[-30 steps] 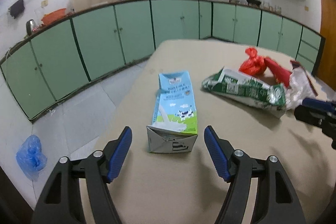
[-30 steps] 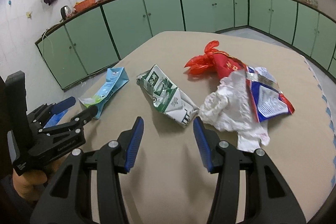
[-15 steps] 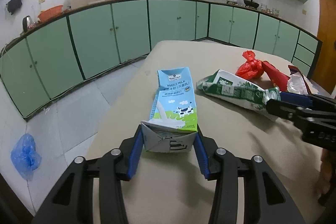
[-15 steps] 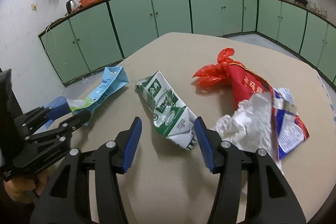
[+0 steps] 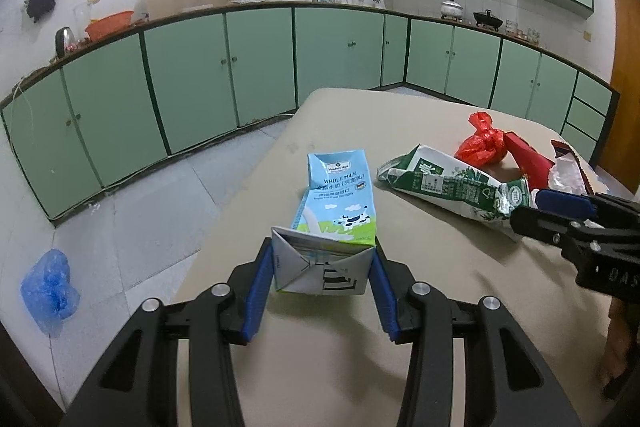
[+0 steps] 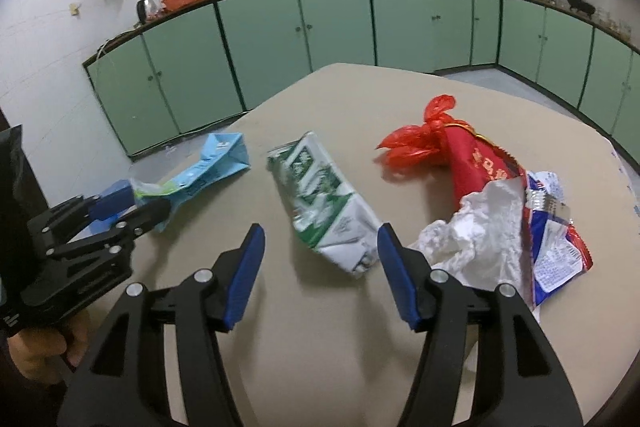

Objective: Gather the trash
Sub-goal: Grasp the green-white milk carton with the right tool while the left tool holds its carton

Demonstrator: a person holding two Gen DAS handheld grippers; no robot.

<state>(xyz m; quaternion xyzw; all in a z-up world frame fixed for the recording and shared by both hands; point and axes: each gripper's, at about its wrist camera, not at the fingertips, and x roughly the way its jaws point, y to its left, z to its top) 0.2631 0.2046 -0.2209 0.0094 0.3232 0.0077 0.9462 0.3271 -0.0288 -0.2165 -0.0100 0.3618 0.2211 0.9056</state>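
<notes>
My left gripper (image 5: 320, 267) is shut on the bottom end of a light blue milk carton (image 5: 340, 199), which lies along the beige table (image 5: 340, 367). The same carton (image 6: 208, 167) shows in the right wrist view, held by the left gripper (image 6: 132, 207). My right gripper (image 6: 320, 259) is open, its blue pads either side of the near end of a crushed green and white carton (image 6: 324, 211), apart from it. That green carton (image 5: 452, 183) also shows in the left wrist view, with the right gripper (image 5: 560, 207) beside it.
A red plastic bag (image 6: 420, 143), a red wrapper (image 6: 480, 163), crumpled white paper (image 6: 476, 231) and a blue-red snack packet (image 6: 556, 247) lie at the right of the table. A blue bag (image 5: 50, 291) lies on the tiled floor left. Green cabinets (image 5: 192, 75) line the walls.
My left gripper has closed on the blue carton's end and the carton now sits slightly raised. My right gripper has moved forward over the green carton's near end, staying open.
</notes>
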